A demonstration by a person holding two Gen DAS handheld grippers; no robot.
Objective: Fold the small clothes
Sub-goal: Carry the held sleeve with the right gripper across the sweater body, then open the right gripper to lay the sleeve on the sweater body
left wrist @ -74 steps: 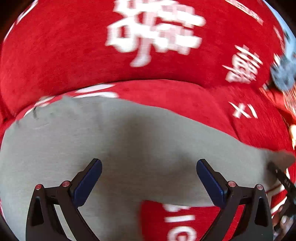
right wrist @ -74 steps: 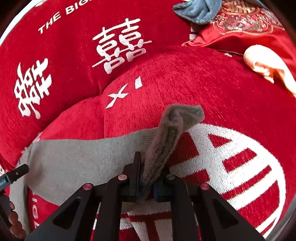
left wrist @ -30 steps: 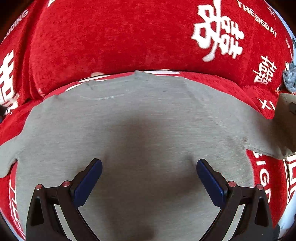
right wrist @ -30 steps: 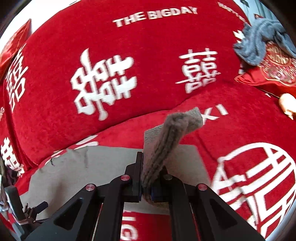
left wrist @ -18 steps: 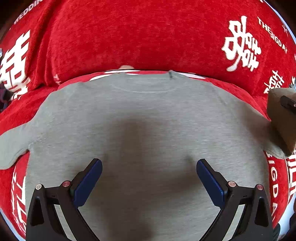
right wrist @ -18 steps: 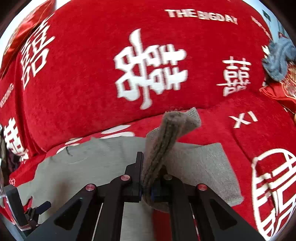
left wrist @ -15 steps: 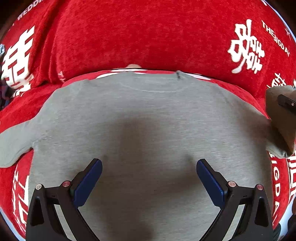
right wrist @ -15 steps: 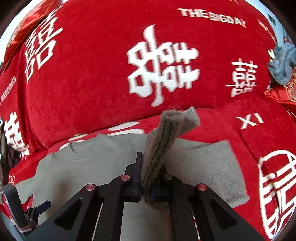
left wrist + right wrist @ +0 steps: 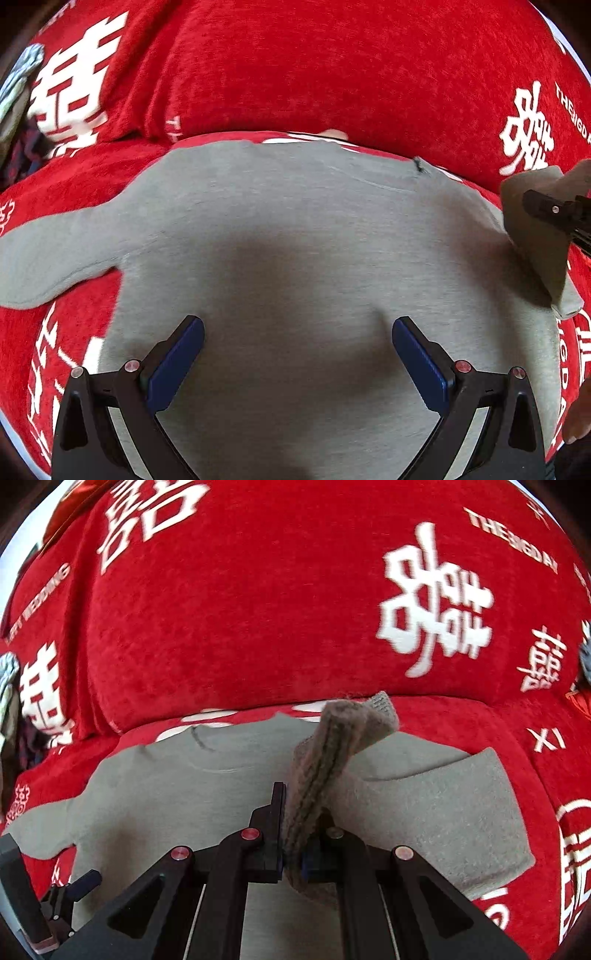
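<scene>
A small grey sweater (image 9: 295, 236) lies flat on a red sofa seat, neckline toward the backrest. It also shows in the right wrist view (image 9: 177, 797). My left gripper (image 9: 297, 332) is open and empty, just above the sweater's body. My right gripper (image 9: 293, 812) is shut on the ribbed cuff (image 9: 332, 753) of the right sleeve and holds it up, folded in over the sweater's right side. The right gripper also shows at the right edge of the left wrist view (image 9: 554, 212). The left sleeve (image 9: 48, 258) lies spread out to the left.
The red sofa backrest (image 9: 258, 620) with white characters rises right behind the sweater. Dark clothes (image 9: 18, 140) lie at the far left. A grey-blue cloth (image 9: 585, 657) lies at the far right on the seat.
My right gripper has carried the sleeve cuff leftward over the sweater. My left gripper has shifted left across the body, staying open.
</scene>
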